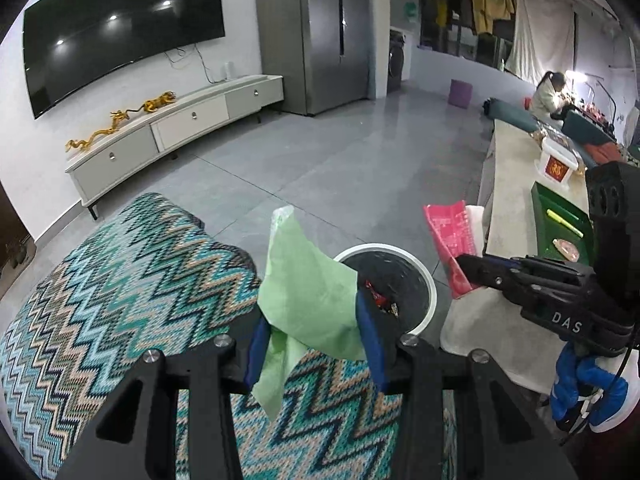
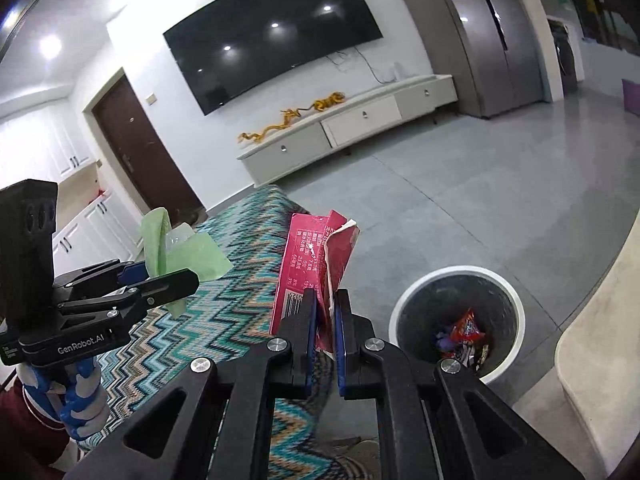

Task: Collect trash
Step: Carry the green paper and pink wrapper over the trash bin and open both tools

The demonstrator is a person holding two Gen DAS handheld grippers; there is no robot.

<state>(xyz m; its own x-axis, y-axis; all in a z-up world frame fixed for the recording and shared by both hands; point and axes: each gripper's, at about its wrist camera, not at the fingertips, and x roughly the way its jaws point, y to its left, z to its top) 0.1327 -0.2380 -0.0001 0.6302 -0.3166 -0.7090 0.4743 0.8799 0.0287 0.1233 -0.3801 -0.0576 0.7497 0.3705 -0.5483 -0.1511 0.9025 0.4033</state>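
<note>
Blue-padded fingers of the left gripper point(image 1: 316, 340) stand partly apart, a green plastic wrapper point(image 1: 304, 300) draped between them, above a zigzag-patterned cushion point(image 1: 120, 300). Beside it, the right gripper point(image 2: 326, 320) pinches a torn red packet point(image 2: 312, 264) near the white-rimmed trash bin point(image 2: 516, 300), which holds snack wrappers point(image 2: 464, 332).

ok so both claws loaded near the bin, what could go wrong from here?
1. The left claw grips the green bag with much of it loose and floppy; released from here it may drift and land on the rim or the zigzag cover, not in the bin.
2. The right claw pinches the red wrapper beside the bin, not over it; opening now likely drops it on the floor.
</note>
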